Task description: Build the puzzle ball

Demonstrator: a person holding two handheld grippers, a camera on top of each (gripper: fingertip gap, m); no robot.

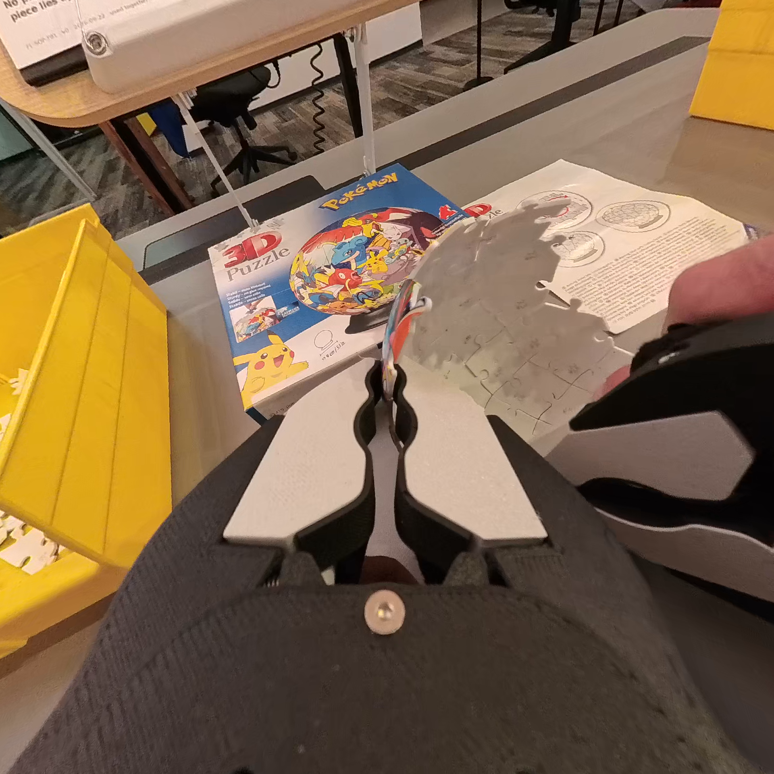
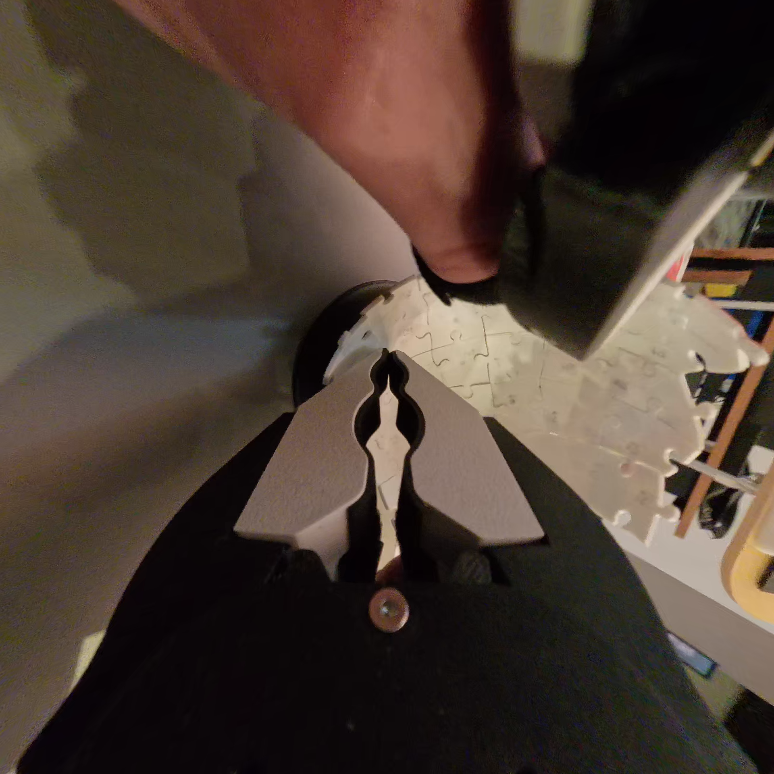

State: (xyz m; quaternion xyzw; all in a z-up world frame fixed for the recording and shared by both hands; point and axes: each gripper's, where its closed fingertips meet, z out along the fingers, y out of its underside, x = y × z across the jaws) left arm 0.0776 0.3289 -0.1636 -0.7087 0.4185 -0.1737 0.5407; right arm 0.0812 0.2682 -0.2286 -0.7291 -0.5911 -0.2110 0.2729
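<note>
The partly built puzzle ball [image 1: 502,301] is a curved shell of joined pieces, white inside and coloured outside. My left gripper [image 1: 389,379] is shut on the shell's rim and holds it tilted above the table. My right gripper [image 2: 387,356] is shut, with its tips at the shell's [image 2: 544,410] inner face near a jagged edge. I cannot tell whether a piece sits between its tips. It also shows in the left wrist view [image 1: 586,423], lying against the shell's inside. A black round base [image 2: 312,356] shows behind the shell's edge.
The puzzle box [image 1: 310,289] lies flat on the table beyond the shell, with the instruction sheet [image 1: 653,259] to its right. A yellow bin [image 1: 71,377] with loose white pieces [image 1: 21,548] stands at the left. Another yellow container [image 1: 737,63] is at the far right. Across from one pair of fingers to the other is roughly 9 cm.
</note>
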